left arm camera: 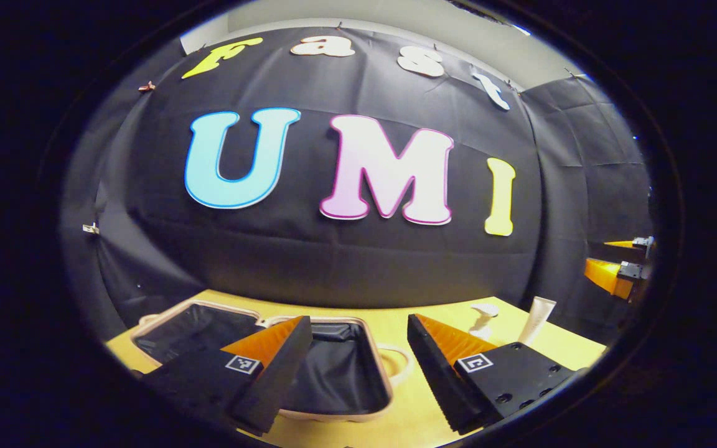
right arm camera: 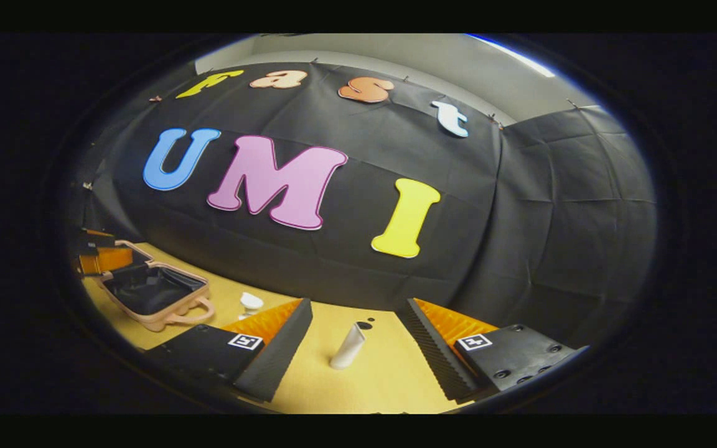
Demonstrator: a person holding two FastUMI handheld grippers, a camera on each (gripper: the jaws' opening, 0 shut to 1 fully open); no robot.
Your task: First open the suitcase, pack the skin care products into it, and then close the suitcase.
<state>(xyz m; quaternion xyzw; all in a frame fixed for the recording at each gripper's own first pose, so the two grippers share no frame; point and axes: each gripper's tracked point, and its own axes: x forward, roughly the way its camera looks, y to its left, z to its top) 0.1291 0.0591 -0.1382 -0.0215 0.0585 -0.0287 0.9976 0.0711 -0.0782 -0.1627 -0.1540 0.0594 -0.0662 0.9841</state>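
- Both grippers, left [left arm camera: 358, 367] & right [right arm camera: 355, 358], had jaws apart, holding nothing.
- Suitcase [left arm camera: 333, 373] lay open on table [right arm camera: 389, 379]; tube [right arm camera: 347, 347] stood upright near right gripper, small bottle [right arm camera: 250, 303] farther off.
- Risk: tube was tall & narrow, so an off-centre pinch would prob. tip it.

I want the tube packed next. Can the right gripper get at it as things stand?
Probably yes. The tube stands upright on the table, ahead of the right gripper and in line with the gap between its open fingers. Nothing lies between them; the pump bottle stands apart.
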